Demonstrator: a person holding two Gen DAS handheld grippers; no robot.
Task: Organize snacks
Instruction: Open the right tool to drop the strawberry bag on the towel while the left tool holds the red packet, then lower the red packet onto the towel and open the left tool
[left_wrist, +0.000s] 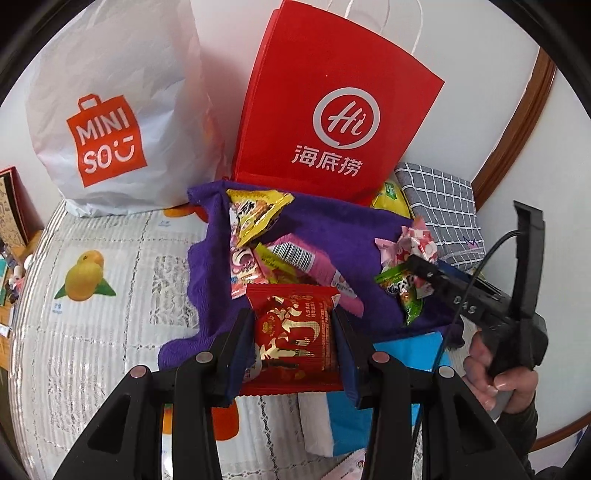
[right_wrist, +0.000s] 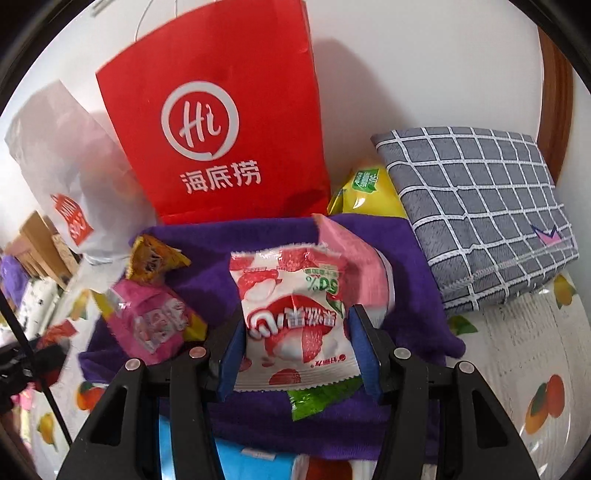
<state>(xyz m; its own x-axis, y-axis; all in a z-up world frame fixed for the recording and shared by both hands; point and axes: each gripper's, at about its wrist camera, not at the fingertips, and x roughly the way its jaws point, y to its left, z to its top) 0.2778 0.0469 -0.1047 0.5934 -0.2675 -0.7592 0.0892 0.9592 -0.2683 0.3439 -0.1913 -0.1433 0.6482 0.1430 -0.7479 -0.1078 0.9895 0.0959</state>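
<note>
My left gripper (left_wrist: 291, 318) is shut on a red snack packet (left_wrist: 295, 347) with gold lettering, held over the near edge of a purple towel (left_wrist: 325, 218). On the towel lie a yellow packet (left_wrist: 255, 214) and pink packets (left_wrist: 314, 258). My right gripper (right_wrist: 295, 318) is shut on a white and pink lychee packet (right_wrist: 291, 295) above the same purple towel (right_wrist: 417, 266). A green wrapper (right_wrist: 317, 400) hangs just under that packet; I cannot tell whether it is gripped too. In the left wrist view the right gripper (left_wrist: 419, 264) comes in from the right, held by a hand (left_wrist: 491, 376).
A red paper bag (left_wrist: 332, 96) and a white Miniso bag (left_wrist: 110, 110) stand against the wall behind the towel. A folded grey checked cloth (right_wrist: 480, 214) and a yellow pouch (right_wrist: 365, 195) lie at the back right. A fruit-print cover (left_wrist: 92, 277) spreads underneath, and a blue item (left_wrist: 406, 350) lies near the front.
</note>
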